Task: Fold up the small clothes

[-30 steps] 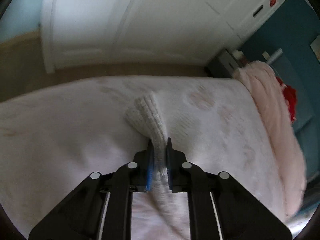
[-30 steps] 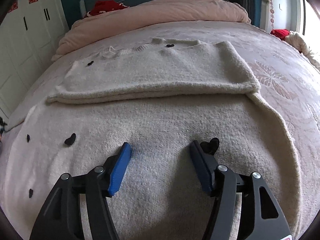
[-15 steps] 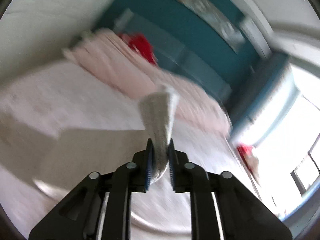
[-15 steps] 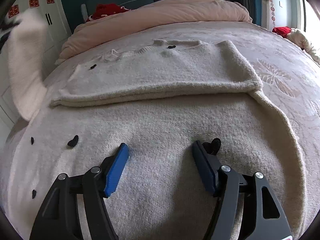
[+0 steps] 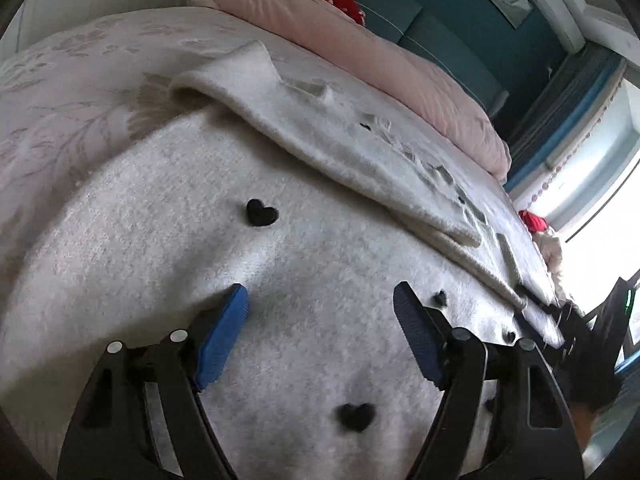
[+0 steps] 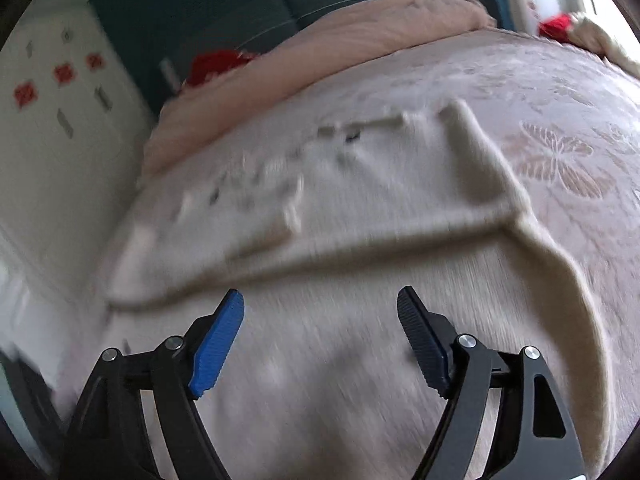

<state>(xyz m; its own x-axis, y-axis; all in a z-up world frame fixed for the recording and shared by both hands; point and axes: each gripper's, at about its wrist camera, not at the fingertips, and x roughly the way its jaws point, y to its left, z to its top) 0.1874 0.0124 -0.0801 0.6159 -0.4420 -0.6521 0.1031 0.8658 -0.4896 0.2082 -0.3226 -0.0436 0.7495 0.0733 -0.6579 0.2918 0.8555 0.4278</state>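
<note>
Sweater (image 5: 168, 264) is the landmark: cream knit with small black hearts (image 5: 261, 213), it lies spread on the pale patterned bedspread (image 5: 56, 92), with one part already turned over into a flatter folded band (image 5: 360, 148) on its far side, toward the pink duvet (image 5: 372, 44).

Left gripper (image 5: 320, 304) hangs just above the near body of the sweater. Its jaws have just been opening and now stand wide with nothing between them, only knit showing beneath the gap. Right gripper (image 6: 320, 308) likewise has its jaws spread and empty, having just been opening further, over the near half of the sweater; its view is blurred, so I cannot say whether the tips brush the cloth.

Judging from this lie, a fold has been laid and the next one needs a fresh hold. To do it well, take the near hem at two points well apart and level with each other, pinch both layers fully, lift only enough to clear the knit, and lay the hem square to the folded band's edge (image 6: 360, 248) rather than dragging, since loose knit will likely stretch and bunch.

Beyond the sweater's right side, a curved outer edge (image 6: 576, 280) gives onto bare bedspread with open room. On its left side the bed edge and white cupboards (image 6: 52, 128) stand nearer, so there is less room that way.
</note>
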